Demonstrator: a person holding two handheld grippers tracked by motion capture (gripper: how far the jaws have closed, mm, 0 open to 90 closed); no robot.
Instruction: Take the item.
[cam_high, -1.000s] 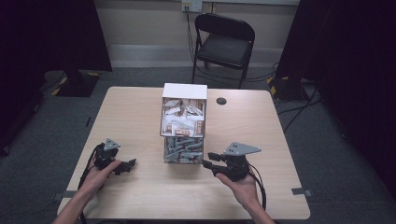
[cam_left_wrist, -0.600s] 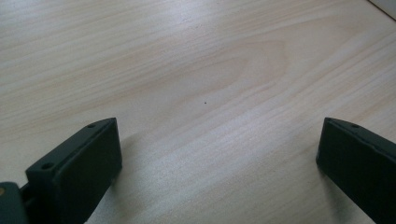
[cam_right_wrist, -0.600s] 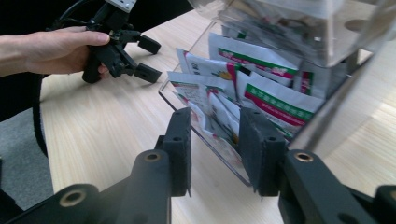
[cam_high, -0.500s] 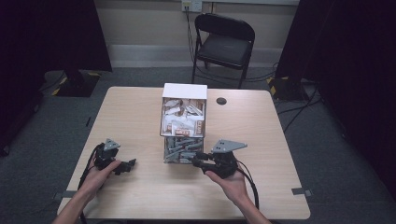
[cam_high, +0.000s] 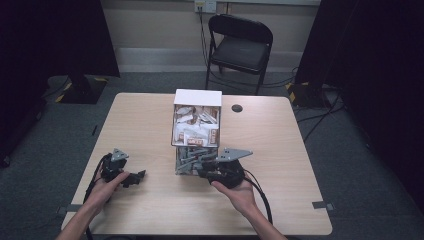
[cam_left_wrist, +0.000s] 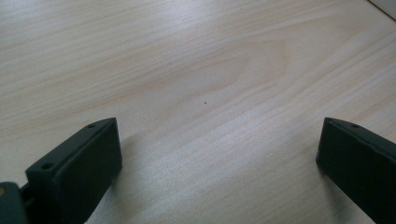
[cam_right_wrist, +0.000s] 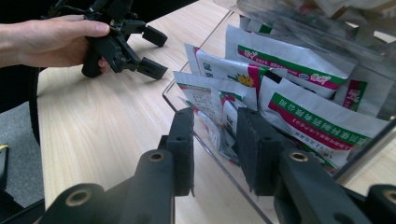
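left gripper (cam_high: 134, 176): fingers wide apart | right gripper (cam_high: 202, 170): fingers closing

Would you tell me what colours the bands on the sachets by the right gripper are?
Green and magenta bands on white sachets, clearest in the right gripper view.

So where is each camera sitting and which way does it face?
High view: above the near table edge, facing forward and down; forearms, left tongs, right tongs.
Left gripper view: rides the left tongs, facing bare tabletop.
Right gripper view: rides the right tongs, facing sachets in a clear bin.
Shared: high and right views show the left tongs.
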